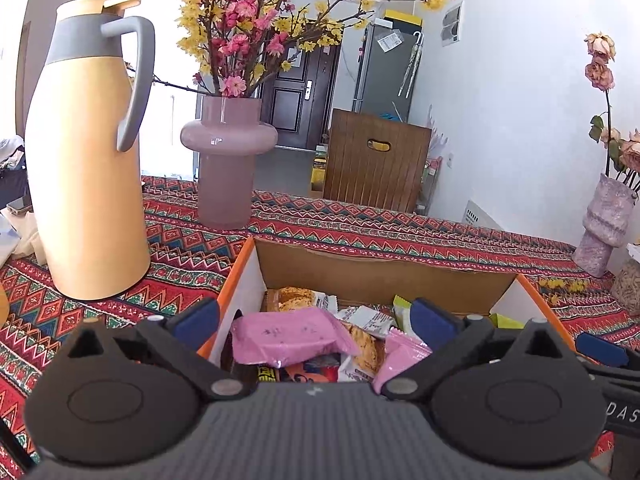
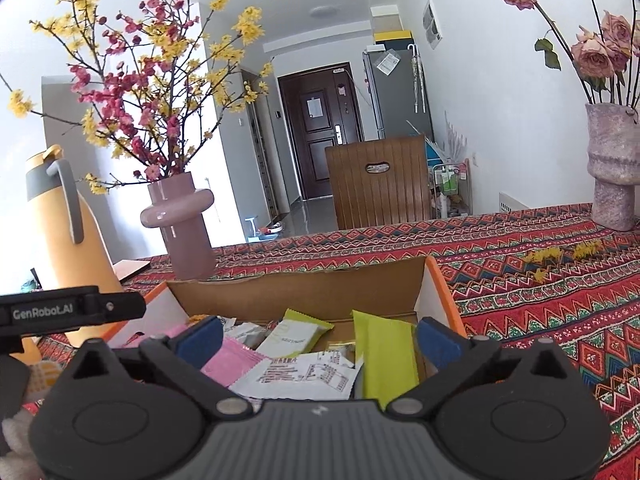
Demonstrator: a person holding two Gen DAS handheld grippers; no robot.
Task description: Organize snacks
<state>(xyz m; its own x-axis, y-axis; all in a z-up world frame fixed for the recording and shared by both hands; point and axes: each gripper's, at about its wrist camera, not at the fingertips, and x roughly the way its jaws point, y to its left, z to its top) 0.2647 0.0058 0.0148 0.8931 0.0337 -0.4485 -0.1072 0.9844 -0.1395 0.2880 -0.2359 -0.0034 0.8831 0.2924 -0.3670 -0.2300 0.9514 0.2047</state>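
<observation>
While the left gripper (image 1: 316, 320) is hovering over the cardboard box (image 1: 372, 268) on the bench (image 1: 360, 224), its blue fingers (image 1: 198, 318) are standing wide apart, gripping nothing; pink snack packets (image 1: 288, 334) are lying in the box below, with a yellow jug (image 1: 86, 160) beside it. From the right wrist, the right gripper (image 2: 318, 338) is likewise gaping empty above green packets (image 2: 386, 356) and a white wrapper (image 2: 304, 376) in the same box.
</observation>
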